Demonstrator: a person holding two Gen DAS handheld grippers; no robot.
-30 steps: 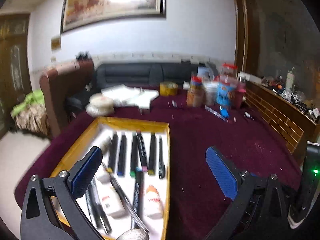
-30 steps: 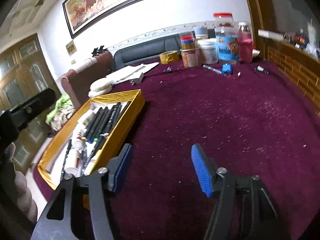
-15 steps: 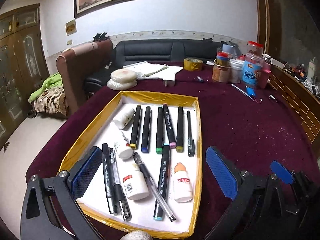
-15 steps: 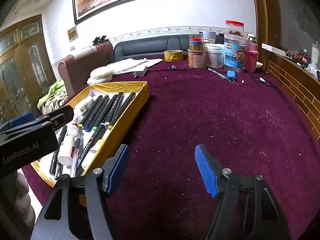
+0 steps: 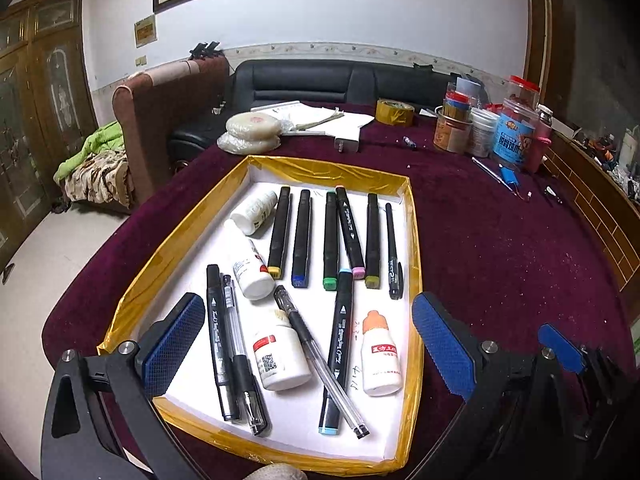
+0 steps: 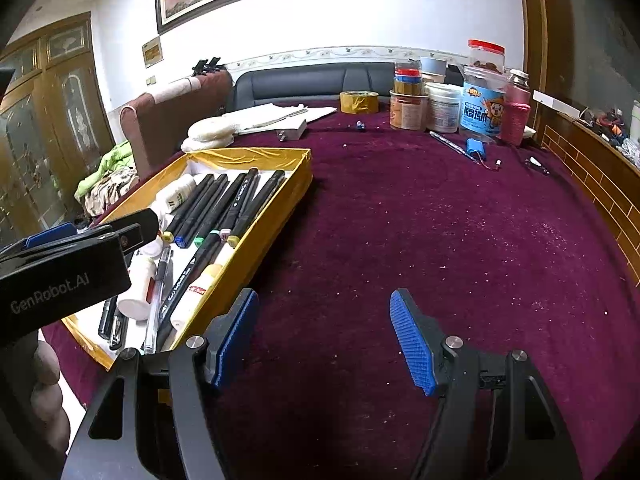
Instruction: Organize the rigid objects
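A gold-rimmed white tray (image 5: 320,172) lies on the maroon table and holds several black markers (image 5: 301,236), pens (image 5: 320,364) and small white bottles (image 5: 280,356). My left gripper (image 5: 308,344) is open and empty, hovering over the tray's near end. My right gripper (image 6: 324,340) is open and empty over bare maroon cloth to the right of the tray (image 6: 272,236). The left gripper's body (image 6: 60,276) shows at the left of the right wrist view.
Jars and tins (image 5: 512,136) stand at the far right of the table, with a tape roll (image 5: 394,112), papers (image 5: 320,120) and a white round pack (image 5: 252,132) at the back. A wooden ledge (image 6: 600,184) borders the right. A sofa (image 5: 320,84) stands behind.
My left gripper has swung left and tilted down, bringing the whole tray into view beneath it. The right gripper has shifted slightly. Both stay open.
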